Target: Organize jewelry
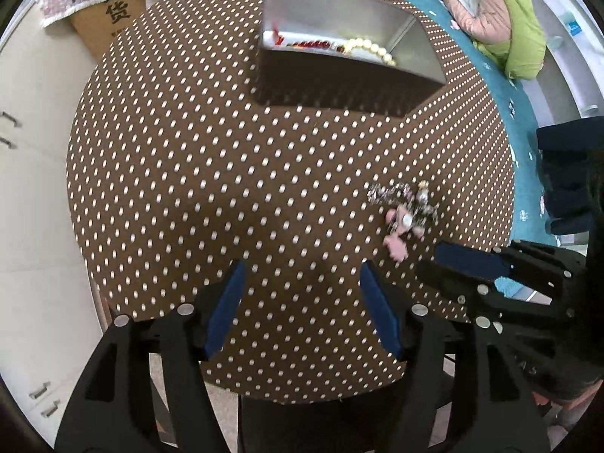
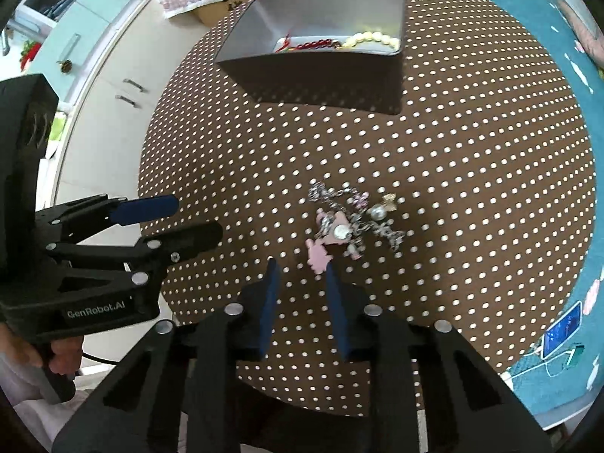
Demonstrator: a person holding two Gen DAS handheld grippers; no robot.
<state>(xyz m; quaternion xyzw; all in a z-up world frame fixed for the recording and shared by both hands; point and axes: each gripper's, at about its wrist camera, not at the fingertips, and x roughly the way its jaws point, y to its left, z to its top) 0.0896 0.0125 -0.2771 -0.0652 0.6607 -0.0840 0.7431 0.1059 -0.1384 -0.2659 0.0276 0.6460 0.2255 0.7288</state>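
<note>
While the round brown table with white dots (image 2: 453, 151) is viewed from above, a tangled heap of pink and silver jewelry (image 2: 347, 222) is seen at its centre. At twelve o'clock a grey rectangular box (image 2: 313, 75) holds beads. The left gripper (image 1: 302, 302) is spread wide over bare cloth; the right gripper (image 2: 302, 290) is narrowly parted, nothing clamped.

Black "GenRobot.AI" left gripper (image 2: 181, 219), right gripper (image 2: 302, 302); blue-padded fingers (image 2: 270, 302), silver screws.

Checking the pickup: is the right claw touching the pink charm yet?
Cannot tell. In the right wrist view the right claw has one finger meeting the pink charm edge, blurred.
</note>
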